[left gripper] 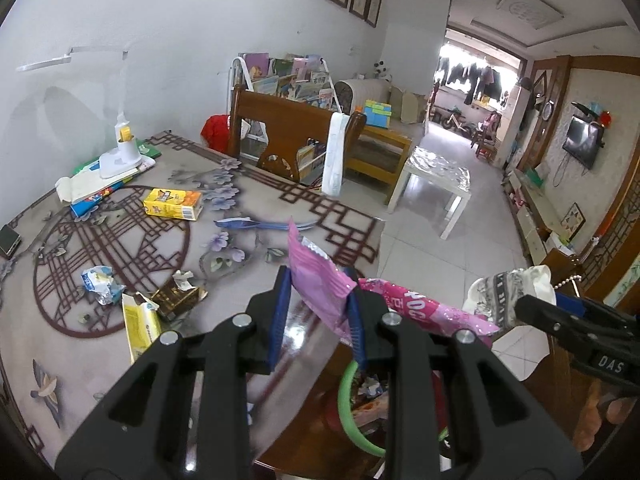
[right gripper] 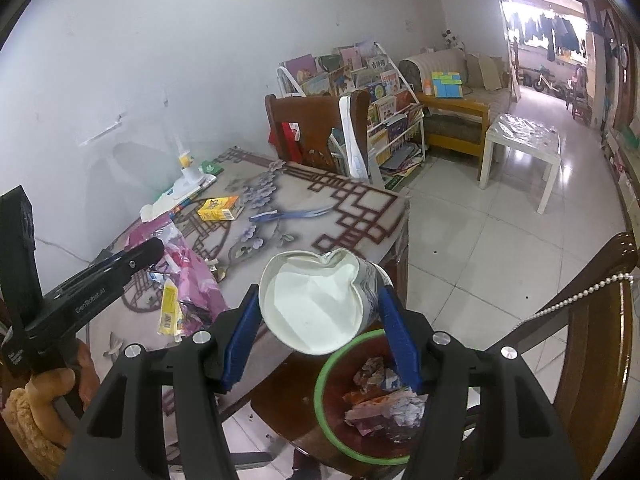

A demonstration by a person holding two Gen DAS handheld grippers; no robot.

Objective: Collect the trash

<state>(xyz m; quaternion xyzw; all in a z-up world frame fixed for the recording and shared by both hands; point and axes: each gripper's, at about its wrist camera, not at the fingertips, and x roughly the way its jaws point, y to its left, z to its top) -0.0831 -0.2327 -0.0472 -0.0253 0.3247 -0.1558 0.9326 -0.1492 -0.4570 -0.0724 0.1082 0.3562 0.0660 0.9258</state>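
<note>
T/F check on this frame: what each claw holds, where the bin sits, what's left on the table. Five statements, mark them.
1. The left claw grips a pink wrapper. True.
2. The right claw is empty. False: it is shut on a crushed paper cup.
3. The green-rimmed bin already holds trash. True.
4. The yellow carton is in the bin. False: it lies on the table.
5. The bin stands on the table. False: it sits lower, beside the table edge.
</note>
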